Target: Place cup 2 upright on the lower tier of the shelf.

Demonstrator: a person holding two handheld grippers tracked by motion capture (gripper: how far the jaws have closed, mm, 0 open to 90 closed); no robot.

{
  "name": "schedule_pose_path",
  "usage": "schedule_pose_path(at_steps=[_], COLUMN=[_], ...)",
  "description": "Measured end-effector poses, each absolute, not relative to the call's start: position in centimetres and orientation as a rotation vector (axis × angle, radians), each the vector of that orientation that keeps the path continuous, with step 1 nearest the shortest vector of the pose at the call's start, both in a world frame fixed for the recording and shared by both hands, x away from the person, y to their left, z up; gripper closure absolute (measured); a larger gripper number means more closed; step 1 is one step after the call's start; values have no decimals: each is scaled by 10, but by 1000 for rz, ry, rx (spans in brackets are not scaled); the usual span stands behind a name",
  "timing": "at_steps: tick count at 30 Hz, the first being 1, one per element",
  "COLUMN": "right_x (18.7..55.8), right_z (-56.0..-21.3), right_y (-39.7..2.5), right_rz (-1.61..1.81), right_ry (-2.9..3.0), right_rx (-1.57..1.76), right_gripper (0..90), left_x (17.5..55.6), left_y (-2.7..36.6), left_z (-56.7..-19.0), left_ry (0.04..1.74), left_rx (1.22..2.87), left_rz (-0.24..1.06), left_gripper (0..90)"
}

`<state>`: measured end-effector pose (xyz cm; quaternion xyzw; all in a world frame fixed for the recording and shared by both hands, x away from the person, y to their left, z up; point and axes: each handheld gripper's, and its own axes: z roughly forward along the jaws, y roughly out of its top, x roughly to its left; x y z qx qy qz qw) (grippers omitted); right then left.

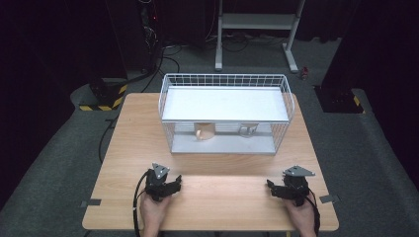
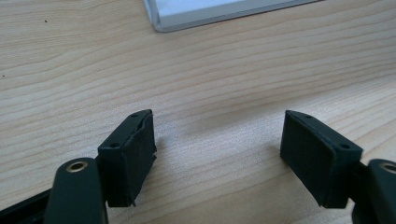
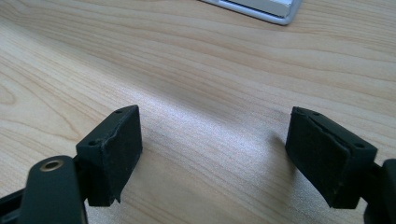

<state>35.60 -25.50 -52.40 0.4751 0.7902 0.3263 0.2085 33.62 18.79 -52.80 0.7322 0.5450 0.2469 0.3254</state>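
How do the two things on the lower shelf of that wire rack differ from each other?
On the wire rack's lower shelf, the tan cup sits left of centre, while the clear glass sits right of centre. The tan cup is opaque and stands out sharply; the clear glass is see-through and faint. The tan cup shows a handle on its left; no handle is plain on the clear glass. Both are half hidden under the upper shelf.

Bright overhead light on table (image 1: 212,197), dark surround, soft glare on wood, high view slightly soft, close-ups sharp.
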Motion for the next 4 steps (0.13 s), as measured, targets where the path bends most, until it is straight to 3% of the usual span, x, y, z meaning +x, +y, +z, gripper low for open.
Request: schedule_pose_path(at_steps=[4], right_x=[356], right_z=[-524], right_y=[-255], right_rz=[910], right_ry=[2198], right_rx=[1324], right_gripper=[186], left_x=[336], left_y=[187], left_z=[-528], left_ry=[1438], left_rx=[1918], left_rz=[650], left_gripper=[255])
